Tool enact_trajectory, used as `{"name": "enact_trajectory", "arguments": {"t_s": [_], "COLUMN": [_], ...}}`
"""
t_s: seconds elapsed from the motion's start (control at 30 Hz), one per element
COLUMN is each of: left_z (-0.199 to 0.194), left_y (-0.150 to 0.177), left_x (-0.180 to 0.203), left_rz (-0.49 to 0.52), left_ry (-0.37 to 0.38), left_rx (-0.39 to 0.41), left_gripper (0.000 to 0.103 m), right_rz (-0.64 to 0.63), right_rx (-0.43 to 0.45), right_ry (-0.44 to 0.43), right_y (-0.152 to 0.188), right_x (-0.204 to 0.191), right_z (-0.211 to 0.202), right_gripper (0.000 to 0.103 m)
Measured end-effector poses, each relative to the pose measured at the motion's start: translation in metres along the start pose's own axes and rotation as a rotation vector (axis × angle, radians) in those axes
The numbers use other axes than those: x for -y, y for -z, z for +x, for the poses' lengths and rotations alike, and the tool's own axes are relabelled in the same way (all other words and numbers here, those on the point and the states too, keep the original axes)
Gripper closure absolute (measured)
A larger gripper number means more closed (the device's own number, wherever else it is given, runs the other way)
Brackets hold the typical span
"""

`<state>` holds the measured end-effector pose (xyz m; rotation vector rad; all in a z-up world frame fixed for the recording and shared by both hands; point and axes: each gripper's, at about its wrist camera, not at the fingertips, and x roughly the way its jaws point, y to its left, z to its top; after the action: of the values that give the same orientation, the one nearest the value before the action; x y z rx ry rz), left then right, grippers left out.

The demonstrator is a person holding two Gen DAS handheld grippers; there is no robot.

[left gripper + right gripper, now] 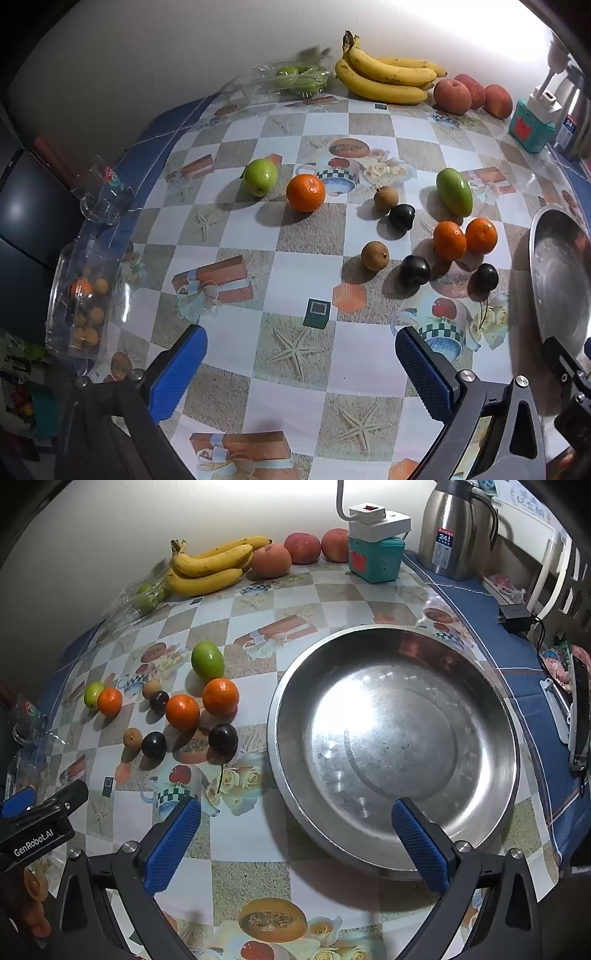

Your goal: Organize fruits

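Loose fruit lies on the patterned tablecloth: a round green fruit [259,176], an orange [306,192], an oval green fruit [454,191], two oranges side by side [464,238], two brown fruits [375,255] and dark plums [415,270]. A wide steel bowl [391,738] stands empty to their right. Bananas [388,75] and peaches [452,96] lie at the wall. My left gripper [301,356] hangs open above bare cloth, short of the fruit. My right gripper [295,825] is open over the bowl's near left rim. Nothing is between either pair of fingers.
A clear plastic box of green fruits [295,79] sits at the back left. Another clear tub of small orange fruits [83,295] and a glass [101,192] stand at the left edge. A teal box with a power strip [375,546] and a steel flask [452,528] stand back right.
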<state>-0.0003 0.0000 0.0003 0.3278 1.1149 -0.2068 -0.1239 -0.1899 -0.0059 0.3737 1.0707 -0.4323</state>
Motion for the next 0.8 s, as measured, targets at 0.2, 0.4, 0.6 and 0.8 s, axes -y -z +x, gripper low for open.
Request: {"name": "enact_trajectory", "arguments": {"t_s": [0.2,0.4,0.6,0.8], "left_z": [-0.002,0.002,0.003,0.004], "left_y": [0.004,-0.001,-0.001,0.001], "left_x": [0.005,0.006,0.007,0.006], "left_rz": [0.026,0.038,0.040,0.043], "left_ry": [-0.024,-0.020,-0.021,-0.021], "left_rx": [-0.001,-0.016,-0.018,-0.019], "left_gripper": [0.000,0.000,0.000,0.000], "right_rz": [0.028,0.032,0.029,0.042], "right_rx": [0.003,0.010,0.019,0.023], "right_ry": [-0.019,-0.018,-0.013,-0.018], "right_y": [-0.002,0.000,-0.001,-0.001], "right_x": [0.004,0.006,0.006,0.008], "right_z": [-0.002,-0.003,-0.005,-0.005], "right_gripper": [0.000,0.000,0.000,0.000]}}
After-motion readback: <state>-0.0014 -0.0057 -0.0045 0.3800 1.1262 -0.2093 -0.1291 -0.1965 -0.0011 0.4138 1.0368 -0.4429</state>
